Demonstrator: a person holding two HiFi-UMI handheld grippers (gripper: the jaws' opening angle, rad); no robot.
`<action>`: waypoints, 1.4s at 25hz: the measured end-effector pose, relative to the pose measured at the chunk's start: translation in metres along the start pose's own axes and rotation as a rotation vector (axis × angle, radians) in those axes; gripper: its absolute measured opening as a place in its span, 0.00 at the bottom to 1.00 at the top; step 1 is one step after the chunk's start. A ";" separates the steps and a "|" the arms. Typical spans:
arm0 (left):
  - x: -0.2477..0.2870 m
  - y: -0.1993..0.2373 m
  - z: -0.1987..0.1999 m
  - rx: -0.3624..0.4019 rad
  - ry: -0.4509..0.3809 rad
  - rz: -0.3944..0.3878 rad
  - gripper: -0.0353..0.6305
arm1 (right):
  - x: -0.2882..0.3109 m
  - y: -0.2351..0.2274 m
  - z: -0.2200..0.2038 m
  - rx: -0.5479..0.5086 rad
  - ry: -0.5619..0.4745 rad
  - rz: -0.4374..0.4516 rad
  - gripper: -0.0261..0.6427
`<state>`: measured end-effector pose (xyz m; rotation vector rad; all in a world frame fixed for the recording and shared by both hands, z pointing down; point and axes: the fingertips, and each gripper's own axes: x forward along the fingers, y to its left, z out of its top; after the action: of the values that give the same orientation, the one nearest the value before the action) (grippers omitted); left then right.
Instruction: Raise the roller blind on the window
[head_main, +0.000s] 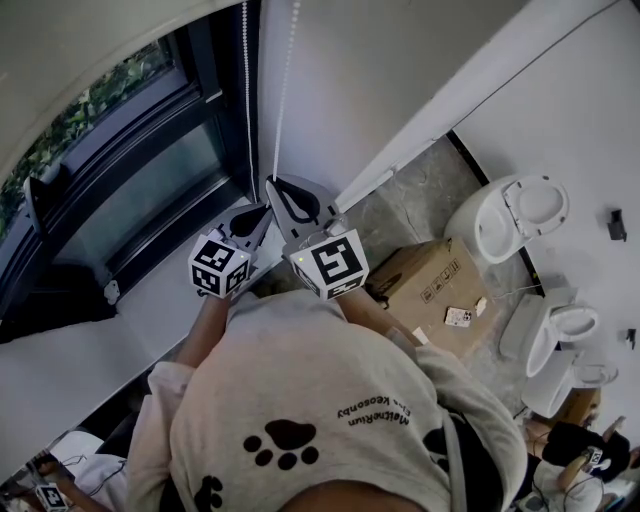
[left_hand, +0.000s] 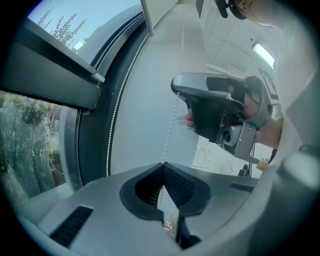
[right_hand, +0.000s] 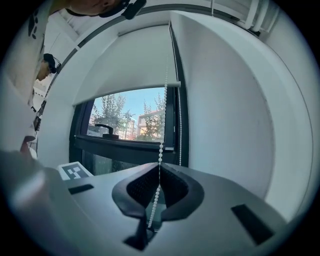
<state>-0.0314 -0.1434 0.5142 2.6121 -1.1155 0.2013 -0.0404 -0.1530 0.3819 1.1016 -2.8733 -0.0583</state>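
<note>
White wall is flanking a dark-framed window (right_hand: 127, 122), where the roller blind (right_hand: 125, 65) is hanging partway down, its hem crossing the glass. Both tongs are pinching one strand of the bead chain (right_hand: 164, 100), probably for a joint downward pull. The left gripper (left_hand: 162, 165) is clamping shut on it below, the right gripper (right_hand: 160, 165) just above. Only the right gripper view is showing the blind; the left gripper view is showing the other tool's higher hold.
</note>
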 end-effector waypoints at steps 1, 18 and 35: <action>0.000 0.001 -0.002 0.000 0.002 0.002 0.06 | 0.000 0.001 -0.002 -0.002 -0.004 0.000 0.06; -0.010 -0.010 -0.002 0.005 -0.024 -0.052 0.09 | 0.002 0.002 -0.016 0.010 0.021 0.004 0.06; -0.063 -0.029 0.123 0.064 -0.119 -0.095 0.25 | 0.004 0.000 -0.017 0.004 0.013 0.009 0.06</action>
<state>-0.0521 -0.1207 0.3767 2.7582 -1.0352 0.0623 -0.0425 -0.1557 0.3990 1.0849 -2.8678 -0.0445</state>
